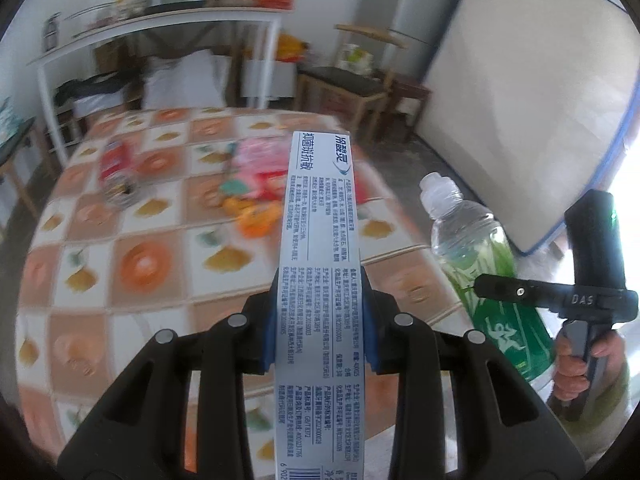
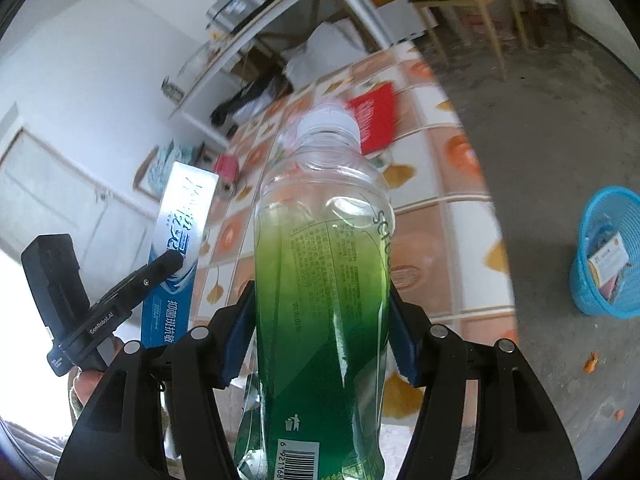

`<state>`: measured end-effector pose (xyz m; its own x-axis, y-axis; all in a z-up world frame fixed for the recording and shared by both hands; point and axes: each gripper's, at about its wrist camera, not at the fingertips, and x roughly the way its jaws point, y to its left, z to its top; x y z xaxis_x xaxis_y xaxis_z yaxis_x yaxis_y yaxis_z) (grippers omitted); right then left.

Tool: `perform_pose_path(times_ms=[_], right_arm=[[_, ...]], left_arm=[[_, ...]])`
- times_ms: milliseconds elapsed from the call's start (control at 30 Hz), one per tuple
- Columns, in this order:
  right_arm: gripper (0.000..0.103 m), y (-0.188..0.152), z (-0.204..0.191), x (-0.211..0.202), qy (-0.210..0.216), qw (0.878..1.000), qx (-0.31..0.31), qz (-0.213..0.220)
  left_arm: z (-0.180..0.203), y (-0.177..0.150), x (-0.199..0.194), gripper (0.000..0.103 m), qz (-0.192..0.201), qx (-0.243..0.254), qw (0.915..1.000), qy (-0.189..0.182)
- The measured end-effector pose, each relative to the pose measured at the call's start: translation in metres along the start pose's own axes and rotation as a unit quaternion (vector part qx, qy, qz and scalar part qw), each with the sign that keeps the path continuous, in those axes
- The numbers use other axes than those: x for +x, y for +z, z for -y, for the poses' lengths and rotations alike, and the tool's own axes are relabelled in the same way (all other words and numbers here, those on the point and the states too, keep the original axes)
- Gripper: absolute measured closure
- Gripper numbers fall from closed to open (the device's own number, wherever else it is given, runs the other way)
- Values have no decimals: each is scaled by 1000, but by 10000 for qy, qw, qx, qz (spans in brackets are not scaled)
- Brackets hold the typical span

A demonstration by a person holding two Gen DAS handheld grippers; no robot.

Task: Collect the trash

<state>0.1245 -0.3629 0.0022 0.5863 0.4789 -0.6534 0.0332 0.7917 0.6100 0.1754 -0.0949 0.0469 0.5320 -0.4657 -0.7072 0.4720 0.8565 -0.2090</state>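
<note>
Plastic bottle [image 2: 324,280] clamped in right tongs [image 2: 322,332] — toothpaste box [image 1: 320,280] clamped in left tongs [image 1: 323,328]

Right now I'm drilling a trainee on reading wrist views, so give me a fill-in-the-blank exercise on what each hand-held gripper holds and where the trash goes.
1. The left hand-held gripper is shut on a long toothpaste ____.
2. The right hand-held gripper clamps a plastic bottle with a ____ label.
3. The bottle's cap is ____.
4. A ____ basket stands on the floor beside the table.

Missing words: box; green; white; blue
</note>
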Motion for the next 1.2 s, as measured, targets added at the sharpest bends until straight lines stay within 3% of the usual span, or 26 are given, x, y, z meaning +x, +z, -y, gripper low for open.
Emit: perform_pose_path(times_ms=[233, 433, 633, 867, 933, 1000, 1033, 1067, 1100, 1133, 1200], right_arm=[[45, -6, 72, -83, -576, 9892, 873, 1024], [45, -41, 151, -152, -1475, 9573, 1811, 1702], [45, -78, 212, -173, -1722, 9350, 2527, 1797], [45, -80, 273, -149, -1307, 9305, 3054, 1542], [44, -66, 290, -140, -1121, 9297, 3169, 1505], [44, -45, 309, -129, -982, 9264, 3306, 1509], [41, -33, 323, -122, -940, 9231, 3403, 1526], [29, -25, 335, -115, -934, 9205, 3466, 1544], [25, -20, 347, -110, -990, 9158, 3561, 1573], [25, -18, 360, -103, -1104, 9077, 3737, 1558], [25, -23, 373, -93, -1087, 9005, 3937, 1495]], left_arm=[[65, 33, 40, 72, -272, 413, 9945, -918], [133, 45, 87, 72, -786, 755, 9809, -1614], [199, 44, 153, 72, -1640, 881, 9592, -2129], [251, 28, 217, 72, -2402, 897, 9416, -2184], [266, 34, 233, 72, -2451, 945, 9424, -2069], [280, 47, 246, 68, -2340, 912, 9484, -1935], [286, 56, 252, 61, -2208, 833, 9520, -1950], [288, 63, 257, 37, -2099, 744, 9557, -1922], [289, 67, 258, 26, -1978, 642, 9616, -1790], [284, 72, 255, 26, -1819, 450, 9679, -1673], [276, 71, 249, 26, -1809, 298, 9655, -1847]])
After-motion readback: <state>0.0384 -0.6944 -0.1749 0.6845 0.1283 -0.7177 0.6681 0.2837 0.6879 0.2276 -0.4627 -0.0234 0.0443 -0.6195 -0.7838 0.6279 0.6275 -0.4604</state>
